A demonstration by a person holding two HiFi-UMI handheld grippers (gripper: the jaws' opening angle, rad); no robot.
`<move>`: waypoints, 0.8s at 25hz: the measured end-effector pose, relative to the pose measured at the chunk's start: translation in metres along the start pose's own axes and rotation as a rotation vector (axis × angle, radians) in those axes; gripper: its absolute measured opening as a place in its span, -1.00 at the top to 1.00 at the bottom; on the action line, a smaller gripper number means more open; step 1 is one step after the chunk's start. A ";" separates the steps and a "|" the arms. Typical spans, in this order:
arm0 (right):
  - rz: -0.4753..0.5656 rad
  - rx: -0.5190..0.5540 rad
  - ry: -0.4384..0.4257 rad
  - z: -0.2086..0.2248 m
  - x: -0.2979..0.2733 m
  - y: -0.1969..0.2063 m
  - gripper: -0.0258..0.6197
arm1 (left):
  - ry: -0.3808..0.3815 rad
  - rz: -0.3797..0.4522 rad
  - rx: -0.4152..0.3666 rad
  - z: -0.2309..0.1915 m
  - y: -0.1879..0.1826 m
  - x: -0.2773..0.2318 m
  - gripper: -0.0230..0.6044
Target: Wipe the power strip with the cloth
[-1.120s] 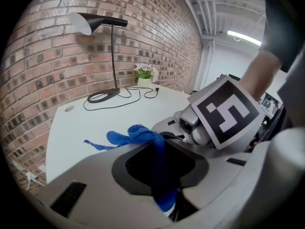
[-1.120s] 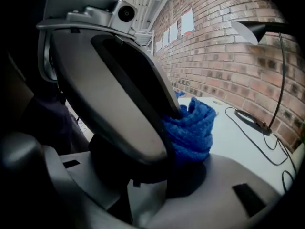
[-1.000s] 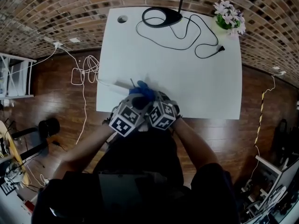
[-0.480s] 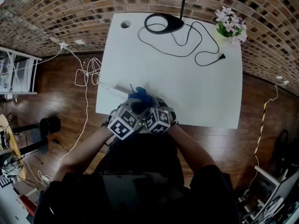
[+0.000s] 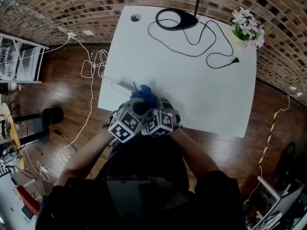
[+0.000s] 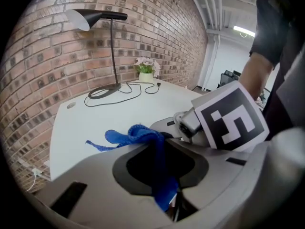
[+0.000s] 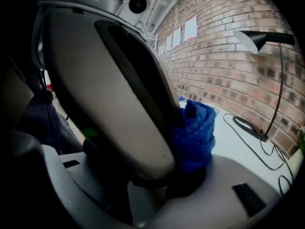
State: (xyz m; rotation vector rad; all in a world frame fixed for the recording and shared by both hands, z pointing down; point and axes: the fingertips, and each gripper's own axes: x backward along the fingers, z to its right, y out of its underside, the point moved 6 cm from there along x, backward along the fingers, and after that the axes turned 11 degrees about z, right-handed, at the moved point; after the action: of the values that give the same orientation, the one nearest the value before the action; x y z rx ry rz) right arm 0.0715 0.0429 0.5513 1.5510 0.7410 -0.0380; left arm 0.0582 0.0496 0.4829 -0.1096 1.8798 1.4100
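Near edge of table (image 5: 201,95): both grippers are drawn close together, marker cubes almost touching, directly in front of the person.
Cloth: the blue cloth (image 5: 145,94) is bunched between the two tools, with a loose tail lying on the tabletop.
Left gripper (image 5: 134,104): jaws nearly closed and pinching a fold of the cloth, which runs down into the throat.
Right gripper (image 5: 156,104): jaws fully closed on a thick wad of the same cloth.
Power strip: not clearly seen. A white cord (image 5: 112,82) climbs from the floor over the left table edge toward the grippers, so the strip is probably under or just ahead of them.
Stage (judged): the cloth is being arranged and wiping has not visibly started.
Risk 1: both tools hold one cloth, so pulling them apart could tear it from the weaker left pinch.
Risk 2: the work sits at the table edge, so a push toward the person could slide the strip off.
Risk 3: the loose tail may snag the cord.
Far side: lamp base (image 5: 175,19) and flower pot (image 5: 247,27) are well clear.
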 end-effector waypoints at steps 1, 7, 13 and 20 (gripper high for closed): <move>0.000 0.002 0.001 0.000 0.000 0.000 0.45 | 0.004 0.011 0.002 -0.001 0.000 0.001 0.68; -0.007 0.003 -0.014 -0.002 -0.001 0.001 0.45 | 0.072 0.045 0.025 -0.007 -0.001 0.003 0.68; -0.027 -0.047 -0.039 -0.001 0.000 -0.005 0.45 | 0.133 0.073 -0.009 -0.016 0.005 0.007 0.68; -0.055 -0.077 -0.041 0.004 0.001 -0.005 0.45 | 0.199 0.099 -0.028 -0.031 0.010 0.014 0.68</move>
State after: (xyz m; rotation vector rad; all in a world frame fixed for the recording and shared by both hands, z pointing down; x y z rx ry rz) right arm 0.0715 0.0397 0.5463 1.4522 0.7448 -0.0806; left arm 0.0273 0.0317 0.4852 -0.1790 2.0519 1.5409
